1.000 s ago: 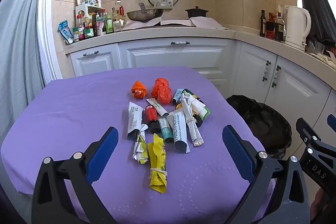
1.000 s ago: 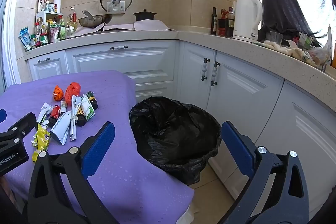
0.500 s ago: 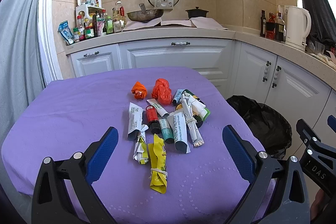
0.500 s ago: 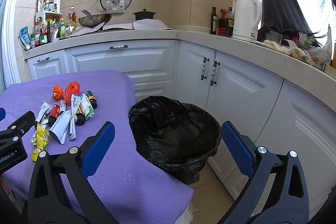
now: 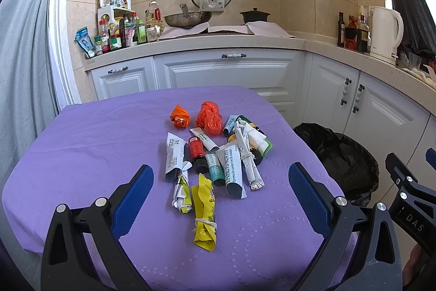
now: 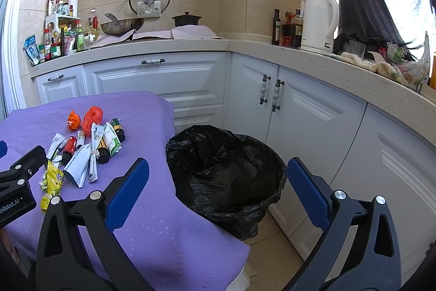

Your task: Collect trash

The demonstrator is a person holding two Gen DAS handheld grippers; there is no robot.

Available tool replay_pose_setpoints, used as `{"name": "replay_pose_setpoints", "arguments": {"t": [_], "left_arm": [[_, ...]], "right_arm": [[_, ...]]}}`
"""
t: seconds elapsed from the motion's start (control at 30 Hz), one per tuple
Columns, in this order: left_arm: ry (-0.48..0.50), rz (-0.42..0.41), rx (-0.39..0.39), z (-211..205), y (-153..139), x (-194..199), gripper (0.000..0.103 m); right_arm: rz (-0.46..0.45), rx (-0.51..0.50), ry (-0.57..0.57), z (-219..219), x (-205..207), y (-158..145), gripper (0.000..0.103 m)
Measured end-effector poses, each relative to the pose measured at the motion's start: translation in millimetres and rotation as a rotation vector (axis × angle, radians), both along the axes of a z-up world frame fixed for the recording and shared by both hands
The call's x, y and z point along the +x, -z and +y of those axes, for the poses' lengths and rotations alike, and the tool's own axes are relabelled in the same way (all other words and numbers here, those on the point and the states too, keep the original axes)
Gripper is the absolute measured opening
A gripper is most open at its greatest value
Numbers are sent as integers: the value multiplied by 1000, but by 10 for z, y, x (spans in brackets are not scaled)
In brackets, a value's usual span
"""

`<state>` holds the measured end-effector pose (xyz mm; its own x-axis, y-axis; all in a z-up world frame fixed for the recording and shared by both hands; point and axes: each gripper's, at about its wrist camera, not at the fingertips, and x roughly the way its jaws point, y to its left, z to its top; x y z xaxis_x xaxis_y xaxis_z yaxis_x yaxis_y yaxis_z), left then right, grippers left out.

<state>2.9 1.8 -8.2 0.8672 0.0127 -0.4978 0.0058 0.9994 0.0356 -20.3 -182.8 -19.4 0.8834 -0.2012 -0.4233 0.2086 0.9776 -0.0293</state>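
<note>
A pile of trash (image 5: 215, 152) lies mid-tabletop (image 5: 81, 143) toward its right edge; the black-lined bin (image 6: 226, 176) stands just beside that edge. The left gripper (image 5: 220, 198) and right gripper (image 6: 218, 190) both hover empty, jaws wide.

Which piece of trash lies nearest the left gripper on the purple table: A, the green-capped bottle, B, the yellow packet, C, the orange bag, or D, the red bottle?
B: the yellow packet lies at the near end of the pile, between the open fingers of the left gripper.
</note>
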Motion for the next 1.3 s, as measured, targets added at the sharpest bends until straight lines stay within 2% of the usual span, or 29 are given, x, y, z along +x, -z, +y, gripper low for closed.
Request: {"name": "replay_pose_setpoints", "arguments": {"t": [1.3], "left_arm": [[2,3,4,-24,12,6,97]], "right_arm": [[-2,1,4,-55,-20,-17,99]]}}
